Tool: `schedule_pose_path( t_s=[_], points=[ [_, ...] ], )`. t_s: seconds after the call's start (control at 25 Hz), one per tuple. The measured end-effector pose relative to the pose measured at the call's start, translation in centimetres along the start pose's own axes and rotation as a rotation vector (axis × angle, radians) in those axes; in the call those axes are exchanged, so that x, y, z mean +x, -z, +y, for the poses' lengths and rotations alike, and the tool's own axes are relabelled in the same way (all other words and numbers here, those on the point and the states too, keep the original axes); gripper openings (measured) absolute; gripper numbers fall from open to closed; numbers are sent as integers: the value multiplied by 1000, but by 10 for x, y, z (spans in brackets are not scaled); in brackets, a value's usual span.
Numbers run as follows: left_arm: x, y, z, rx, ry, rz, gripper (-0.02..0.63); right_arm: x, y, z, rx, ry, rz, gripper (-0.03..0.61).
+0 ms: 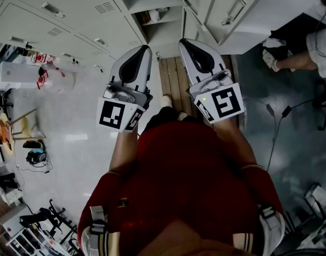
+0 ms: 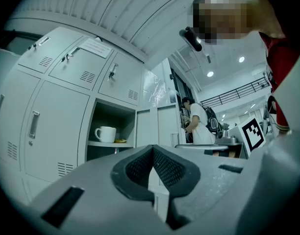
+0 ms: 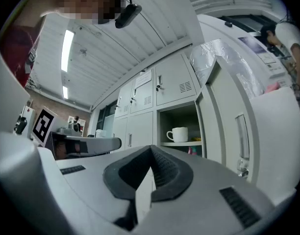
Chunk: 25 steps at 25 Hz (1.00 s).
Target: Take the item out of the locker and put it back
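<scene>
A white mug (image 2: 106, 133) (image 3: 178, 134) stands on the shelf of an open locker compartment (image 2: 111, 126) (image 3: 179, 126), with a small yellow thing (image 2: 120, 140) beside it. Both grippers are held side by side at chest height, pointing at the lockers and well short of the compartment. My left gripper (image 1: 144, 49) (image 2: 153, 148) has its jaws closed together with nothing between them. My right gripper (image 1: 185, 41) (image 3: 151, 148) is likewise shut and empty. In the head view the open compartment (image 1: 157, 15) lies just beyond the two tips, and the mug is not clear there.
The locker's door (image 3: 238, 126) stands open to the right of the compartment. Closed grey lockers (image 1: 72, 15) fill the left. A wooden strip (image 1: 171, 76) lies on the floor below. One person sits at the right (image 1: 312, 47), another stands further off (image 2: 196, 124). Clutter lines the left floor edge (image 1: 35, 153).
</scene>
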State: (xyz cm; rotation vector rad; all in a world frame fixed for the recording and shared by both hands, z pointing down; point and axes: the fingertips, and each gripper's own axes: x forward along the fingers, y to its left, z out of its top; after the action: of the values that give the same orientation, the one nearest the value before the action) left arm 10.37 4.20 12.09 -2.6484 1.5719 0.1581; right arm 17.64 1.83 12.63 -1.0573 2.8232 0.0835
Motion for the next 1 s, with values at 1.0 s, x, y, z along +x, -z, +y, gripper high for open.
schedule_pose_path(
  t_s=[1.0],
  points=[
    [-33, 19, -22, 33, -84, -6, 5, -31, 18, 16, 29, -48, -43, 2]
  ],
)
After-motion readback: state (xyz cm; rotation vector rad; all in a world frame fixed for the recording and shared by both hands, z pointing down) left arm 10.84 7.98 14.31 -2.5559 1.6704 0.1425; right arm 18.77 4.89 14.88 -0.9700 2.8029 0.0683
